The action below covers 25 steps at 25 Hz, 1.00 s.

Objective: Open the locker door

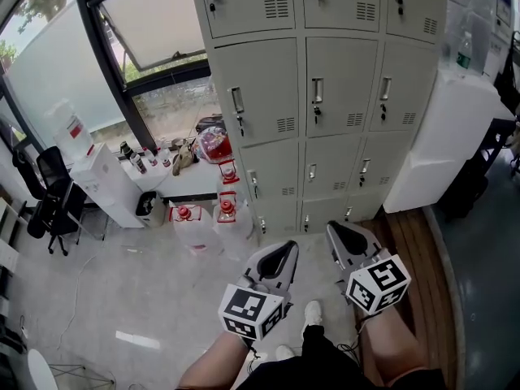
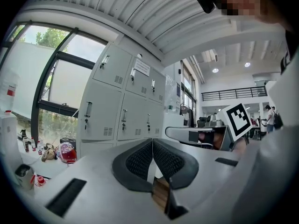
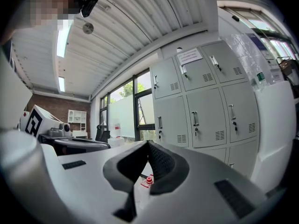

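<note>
While the locker doors [image 1: 317, 88] at twelve o'clock stand closed, left gripper [image 1: 284, 252] and right gripper [image 1: 337, 232] hover. Their fingers meet, empty.

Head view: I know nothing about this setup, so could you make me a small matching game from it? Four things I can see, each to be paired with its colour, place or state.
Things:
1. lockers
2. office chair
3. water jugs
4. left gripper

Descriptions:
A. black, at the far left
B. jaws together, nothing between them
C. grey, doors shut
D. red caps, just left of the lockers

Pairs: 1-C, 2-A, 3-D, 4-B
</note>
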Motion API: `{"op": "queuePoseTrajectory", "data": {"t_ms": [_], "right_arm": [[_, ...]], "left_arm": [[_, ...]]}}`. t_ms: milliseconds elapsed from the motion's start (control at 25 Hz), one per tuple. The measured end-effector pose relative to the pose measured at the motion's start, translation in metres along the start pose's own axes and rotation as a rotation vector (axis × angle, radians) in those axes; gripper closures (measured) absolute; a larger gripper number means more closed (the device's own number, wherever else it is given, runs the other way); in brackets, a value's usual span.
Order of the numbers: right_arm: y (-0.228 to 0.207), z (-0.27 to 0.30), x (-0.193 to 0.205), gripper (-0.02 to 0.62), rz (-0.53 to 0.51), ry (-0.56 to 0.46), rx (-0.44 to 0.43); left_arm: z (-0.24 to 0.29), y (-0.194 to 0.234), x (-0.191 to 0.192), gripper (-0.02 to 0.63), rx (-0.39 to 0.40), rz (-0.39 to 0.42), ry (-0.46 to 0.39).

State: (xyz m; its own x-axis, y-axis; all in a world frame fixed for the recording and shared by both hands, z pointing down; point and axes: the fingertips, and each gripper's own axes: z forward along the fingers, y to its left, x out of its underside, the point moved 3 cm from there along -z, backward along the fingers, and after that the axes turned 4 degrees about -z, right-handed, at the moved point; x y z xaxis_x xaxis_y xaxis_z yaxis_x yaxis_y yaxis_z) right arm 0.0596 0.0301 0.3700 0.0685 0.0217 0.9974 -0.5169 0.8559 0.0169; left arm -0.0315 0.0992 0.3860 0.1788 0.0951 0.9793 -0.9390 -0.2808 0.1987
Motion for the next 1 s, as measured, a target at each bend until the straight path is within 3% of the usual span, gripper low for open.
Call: {"op": "queuePoseTrajectory", "data": {"t_ms": [1000], "right_arm": [[-0.099, 0.130, -0.008, 0.541, -0.014, 0.026, -0.064]], "left_arm": [[0.117, 0.083, -0.023, 0.589, -0.058, 0.002, -0.002]]}}
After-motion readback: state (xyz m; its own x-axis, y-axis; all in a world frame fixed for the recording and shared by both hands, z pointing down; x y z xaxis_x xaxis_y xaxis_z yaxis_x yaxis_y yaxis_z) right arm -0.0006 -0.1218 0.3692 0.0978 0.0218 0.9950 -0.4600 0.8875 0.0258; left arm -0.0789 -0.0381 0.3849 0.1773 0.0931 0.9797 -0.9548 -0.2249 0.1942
